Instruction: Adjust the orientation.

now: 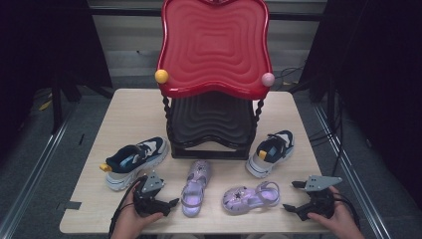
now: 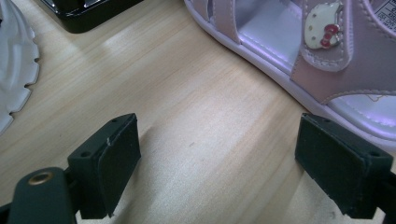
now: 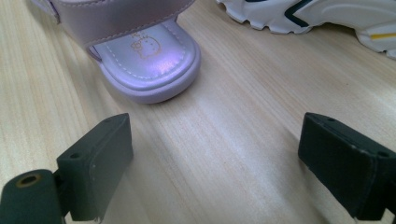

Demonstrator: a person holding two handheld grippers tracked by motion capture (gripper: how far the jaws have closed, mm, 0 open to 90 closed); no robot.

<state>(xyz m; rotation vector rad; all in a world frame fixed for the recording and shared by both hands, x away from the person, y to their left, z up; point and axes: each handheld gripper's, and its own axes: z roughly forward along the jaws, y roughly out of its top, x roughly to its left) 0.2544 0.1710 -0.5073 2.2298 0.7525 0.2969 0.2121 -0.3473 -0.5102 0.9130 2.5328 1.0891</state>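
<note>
Nearest the person's edge of the wooden table (image 1: 129, 107), both hands hold grippers low over the surface. Left gripper (image 1: 166, 204): jaws spread wide, nothing between them, aimed at the left lilac sandal (image 1: 195, 187), which lies just beside it with its length running away from the person. The left gripper view shows that sandal's strap with a cartoon cat badge (image 2: 322, 30). Right gripper (image 1: 292, 195): jaws likewise spread and empty, pointed toward the right lilac sandal (image 1: 250, 197), which lies crosswise between the two grippers, near but apart from the jaws.

Farther back, a navy-and-white sneaker (image 1: 133, 160) sits at left and its mate (image 1: 271, 152) at right, flanking a two-tier rack (image 1: 211, 127) with a black lower shelf and red upper tray (image 1: 215, 47).
</note>
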